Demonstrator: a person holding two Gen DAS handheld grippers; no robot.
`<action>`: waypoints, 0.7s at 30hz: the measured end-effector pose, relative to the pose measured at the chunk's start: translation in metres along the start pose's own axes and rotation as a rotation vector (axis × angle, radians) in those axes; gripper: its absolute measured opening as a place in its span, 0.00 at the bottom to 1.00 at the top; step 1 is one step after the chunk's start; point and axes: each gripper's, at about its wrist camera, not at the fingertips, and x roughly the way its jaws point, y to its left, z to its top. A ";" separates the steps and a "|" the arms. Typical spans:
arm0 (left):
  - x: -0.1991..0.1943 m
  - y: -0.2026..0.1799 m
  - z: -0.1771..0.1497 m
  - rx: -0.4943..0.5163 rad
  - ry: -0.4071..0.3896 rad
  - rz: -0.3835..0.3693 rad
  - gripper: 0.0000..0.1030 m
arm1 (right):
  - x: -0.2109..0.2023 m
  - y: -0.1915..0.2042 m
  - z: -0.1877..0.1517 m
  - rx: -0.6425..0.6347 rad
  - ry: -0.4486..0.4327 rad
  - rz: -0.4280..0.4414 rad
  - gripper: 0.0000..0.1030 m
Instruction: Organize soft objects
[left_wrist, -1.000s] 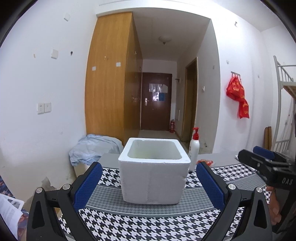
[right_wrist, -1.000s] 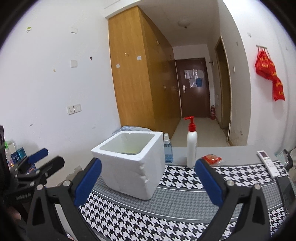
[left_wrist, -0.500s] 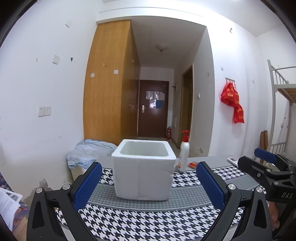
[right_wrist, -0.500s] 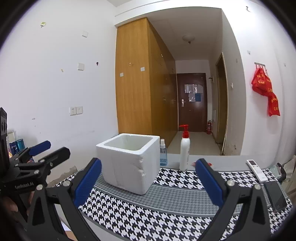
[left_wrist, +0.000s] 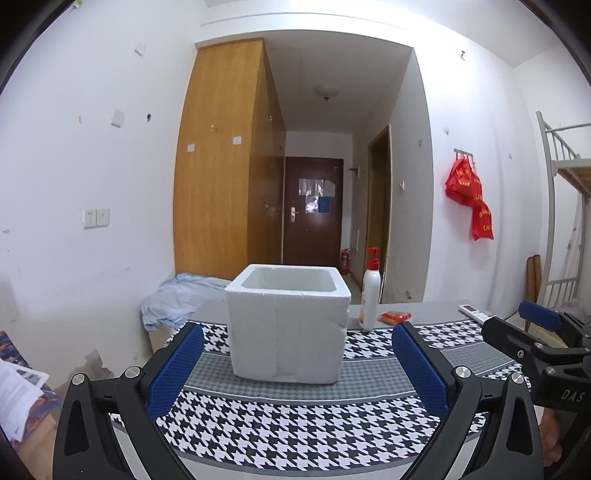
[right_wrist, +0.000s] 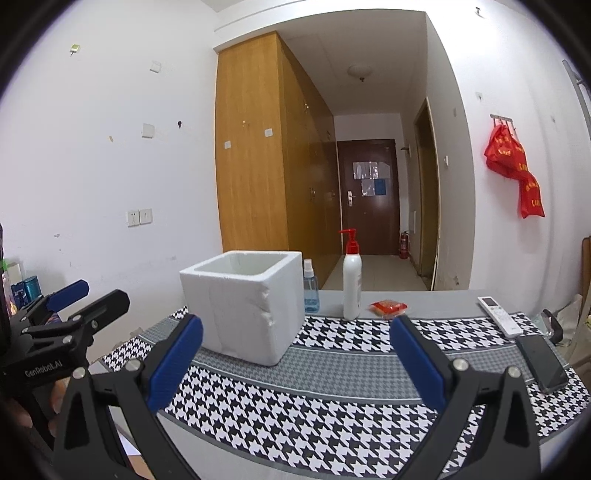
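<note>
At frame centre, white foam box (left_wrist: 287, 325) stands open-topped, contents hidden; left gripper (left_wrist: 295, 373) and right gripper (right_wrist: 295, 365) are spread, grasping nothing.

pump bottle (right_wrist: 352, 284) stands beside spray bottle (right_wrist: 311, 291), remote (right_wrist: 499, 316) near phone (right_wrist: 542, 363)

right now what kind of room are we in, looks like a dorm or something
Probably a dorm room or small flat. A metal bunk bed frame stands on the right, a tall wooden wardrobe lines the entry corridor to a dark front door, and a cloth-covered table holds a foam box.
</note>
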 end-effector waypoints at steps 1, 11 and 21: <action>0.001 -0.001 -0.002 0.005 0.002 -0.002 0.99 | 0.000 0.001 -0.002 -0.004 -0.003 -0.007 1.00; 0.009 -0.003 -0.018 0.016 0.032 -0.008 0.99 | 0.002 0.002 -0.017 -0.027 0.010 -0.010 1.00; 0.010 0.002 -0.023 -0.009 0.027 0.013 0.99 | 0.005 0.004 -0.021 -0.042 0.023 -0.008 1.00</action>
